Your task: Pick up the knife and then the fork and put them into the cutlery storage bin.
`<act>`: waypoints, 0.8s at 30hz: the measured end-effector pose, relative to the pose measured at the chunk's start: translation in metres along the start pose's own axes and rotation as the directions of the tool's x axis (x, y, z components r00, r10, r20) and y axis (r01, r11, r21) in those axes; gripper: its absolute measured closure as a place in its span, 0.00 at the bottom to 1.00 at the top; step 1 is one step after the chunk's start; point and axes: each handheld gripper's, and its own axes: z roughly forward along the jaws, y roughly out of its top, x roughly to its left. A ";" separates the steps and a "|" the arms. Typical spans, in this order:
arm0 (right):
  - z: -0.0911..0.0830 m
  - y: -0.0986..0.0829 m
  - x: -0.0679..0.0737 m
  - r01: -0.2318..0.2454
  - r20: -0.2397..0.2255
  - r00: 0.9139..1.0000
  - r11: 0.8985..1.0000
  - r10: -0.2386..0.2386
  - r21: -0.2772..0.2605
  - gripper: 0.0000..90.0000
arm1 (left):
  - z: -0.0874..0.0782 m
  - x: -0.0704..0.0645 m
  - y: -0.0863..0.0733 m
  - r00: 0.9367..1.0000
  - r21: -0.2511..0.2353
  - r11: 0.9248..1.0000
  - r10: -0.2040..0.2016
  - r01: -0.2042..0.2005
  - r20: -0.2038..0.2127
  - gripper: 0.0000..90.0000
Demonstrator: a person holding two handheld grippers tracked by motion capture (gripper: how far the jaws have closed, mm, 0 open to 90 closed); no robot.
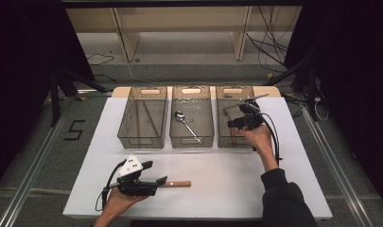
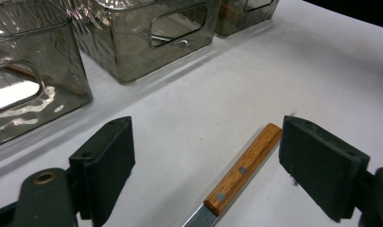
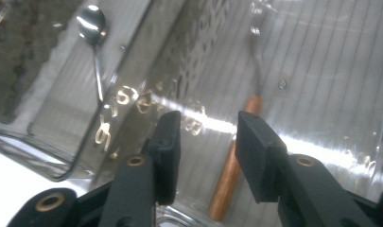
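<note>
The left gripper, jaws spread wide, is straddling the wooden-handled knife lying in front of the middle bin; light and stiff, it wants gripping by the handle, while the right gripper is hovering empty and parted.

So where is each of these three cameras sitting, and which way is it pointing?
High view: above the person's side, looking forward and down on the white table; both forearms, left claw, right claw.
Left gripper view: on the left claw, looking low across the table; open jaws flank the wooden knife handle.
Right gripper view: on the right claw, looking down into the right bin.
Shared: high and right gripper views show the spoon.
</note>
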 end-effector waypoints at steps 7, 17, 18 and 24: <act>-0.008 -0.003 0.007 0.048 -0.010 0.999 0.999 -0.048 -0.023 0.56 | 0.000 0.001 0.000 1.000 0.006 1.000 0.003 -0.003 -0.002 0.21; -0.030 -0.021 0.024 0.138 -0.084 0.985 0.984 -0.148 -0.112 0.51 | 0.000 0.003 0.000 1.000 0.014 1.000 0.000 0.000 -0.009 0.21; -0.032 -0.024 0.027 0.145 -0.094 0.983 0.982 -0.157 -0.120 0.50 | 0.000 0.004 0.001 1.000 0.016 1.000 0.001 -0.001 -0.010 0.21; -0.043 -0.044 0.037 0.175 -0.131 0.971 0.969 -0.199 -0.178 0.47 | -0.001 0.006 0.003 1.000 0.029 1.000 0.004 -0.004 -0.008 0.21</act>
